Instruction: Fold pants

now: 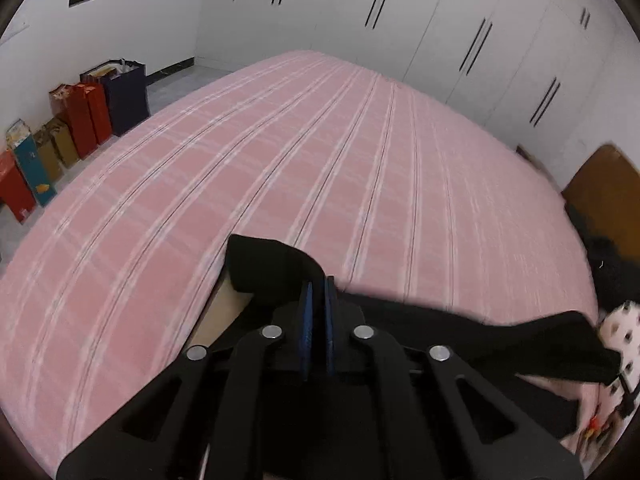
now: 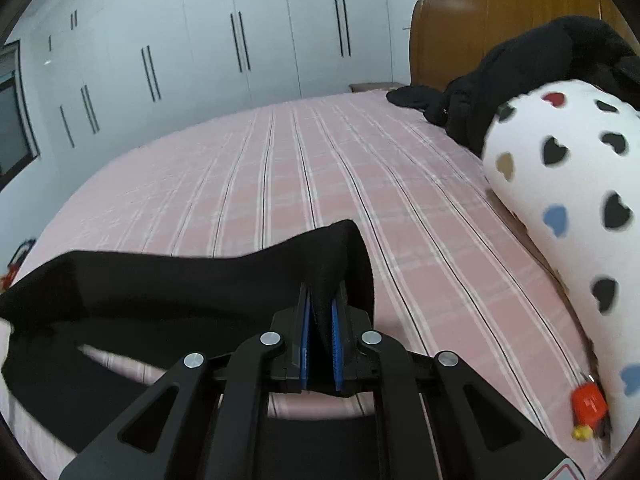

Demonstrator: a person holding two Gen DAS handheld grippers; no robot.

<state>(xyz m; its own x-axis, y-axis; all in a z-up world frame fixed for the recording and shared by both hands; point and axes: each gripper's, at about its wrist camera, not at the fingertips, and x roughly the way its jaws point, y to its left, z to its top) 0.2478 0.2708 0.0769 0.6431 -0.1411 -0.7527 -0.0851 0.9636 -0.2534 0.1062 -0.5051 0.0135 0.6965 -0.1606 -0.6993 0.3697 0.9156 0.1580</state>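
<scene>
Bed (image 2: 280, 184), pillow (image 2: 560, 200) right-view only.

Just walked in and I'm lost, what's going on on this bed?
A person is folding black pants on the pink bed with two handheld tools. The left tool is shut on one bunch of the fabric and the right tool is shut on another, with the cloth stretched between them above the sheet. A heart-print pillow and other dark clothes lie near the headboard.

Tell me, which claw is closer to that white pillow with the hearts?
The right claw: the pillow looms close beside it. From the left claw the pillow sits far off at the edge.
</scene>
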